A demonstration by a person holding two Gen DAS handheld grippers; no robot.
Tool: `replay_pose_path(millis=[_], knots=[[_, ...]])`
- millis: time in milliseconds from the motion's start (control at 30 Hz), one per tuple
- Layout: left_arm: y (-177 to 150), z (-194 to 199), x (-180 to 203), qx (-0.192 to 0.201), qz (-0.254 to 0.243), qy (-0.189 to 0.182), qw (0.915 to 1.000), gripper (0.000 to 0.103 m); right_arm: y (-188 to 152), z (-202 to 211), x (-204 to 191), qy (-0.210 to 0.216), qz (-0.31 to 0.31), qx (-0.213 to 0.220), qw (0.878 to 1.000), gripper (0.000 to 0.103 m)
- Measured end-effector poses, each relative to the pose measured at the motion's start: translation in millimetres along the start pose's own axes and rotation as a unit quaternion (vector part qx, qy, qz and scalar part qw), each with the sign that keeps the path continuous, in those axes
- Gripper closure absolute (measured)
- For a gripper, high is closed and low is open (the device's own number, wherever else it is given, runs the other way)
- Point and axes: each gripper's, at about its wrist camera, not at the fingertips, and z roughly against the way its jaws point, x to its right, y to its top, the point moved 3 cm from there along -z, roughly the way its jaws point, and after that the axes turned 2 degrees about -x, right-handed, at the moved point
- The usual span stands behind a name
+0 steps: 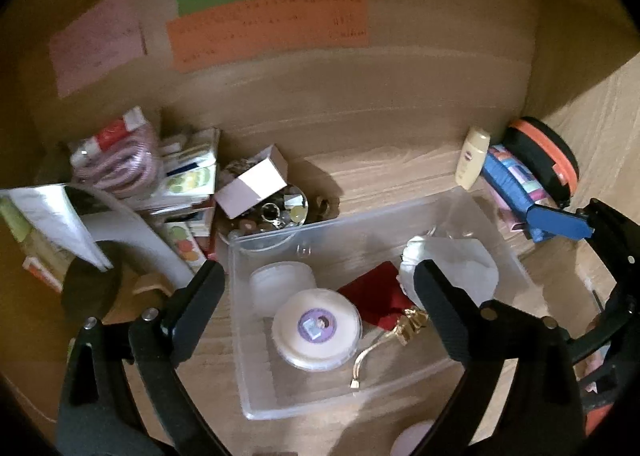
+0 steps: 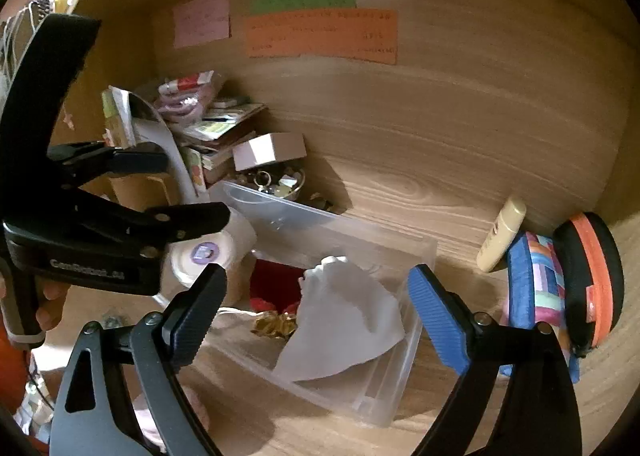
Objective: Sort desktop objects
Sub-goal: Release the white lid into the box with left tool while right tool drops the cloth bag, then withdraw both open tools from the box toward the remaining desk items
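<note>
A clear plastic box (image 1: 504, 252) (image 2: 416, 248) sits on the wooden desk. In it lie two round white jars (image 1: 316, 330), a red pouch (image 1: 376, 292), a gold clip (image 1: 408, 326) and a white cloth bag (image 1: 460, 260) (image 2: 348, 304). My left gripper (image 1: 318, 280) is open and empty above the box; it also shows in the right wrist view (image 2: 182, 192). My right gripper (image 2: 316, 304) is open and empty above the white cloth bag, and its blue pad (image 1: 560, 221) shows at the box's right.
At the back left is a pile of booklets, a pink coil pack (image 1: 120, 160), a small white box (image 1: 252, 184) and a dish of trinkets (image 1: 280, 212). At the right stand a cream bottle (image 2: 502, 236), a blue patterned pouch (image 2: 536, 284) and an orange-black case (image 2: 592, 280). Coloured notes hang on the back wall.
</note>
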Motion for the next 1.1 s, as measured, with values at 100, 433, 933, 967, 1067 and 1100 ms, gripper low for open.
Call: replay_pose_path(millis=[100, 433, 933, 967, 1067, 1100], knots=[[-4, 15, -2, 0.009, 0.000, 0.004, 0.9999, 0.006, -1, 8, -2, -0.001, -0.007, 0.001, 1.000, 0.009], [-31, 60, -11, 0.035, 0.003, 0.014, 0.9993, 0.005, -13, 45, -10, -0.016, -0.028, 0.014, 0.999, 0.005], [-92, 95, -47, 0.032, 0.027, 0.037, 0.9985, 0.004, -42, 76, -38, -0.020, -0.030, 0.019, 0.999, 0.002], [-96, 94, -50, 0.028, 0.029, 0.037, 0.9985, 0.004, -45, 76, -41, -0.020, -0.030, 0.017, 0.999, 0.002], [-110, 88, -58, 0.015, 0.035, 0.040, 0.9985, 0.004, -51, 75, -45, -0.018, -0.031, 0.012, 0.999, 0.002], [-116, 85, -60, 0.010, 0.037, 0.040, 0.9985, 0.004, -53, 74, -47, -0.016, -0.032, 0.009, 0.999, 0.002]])
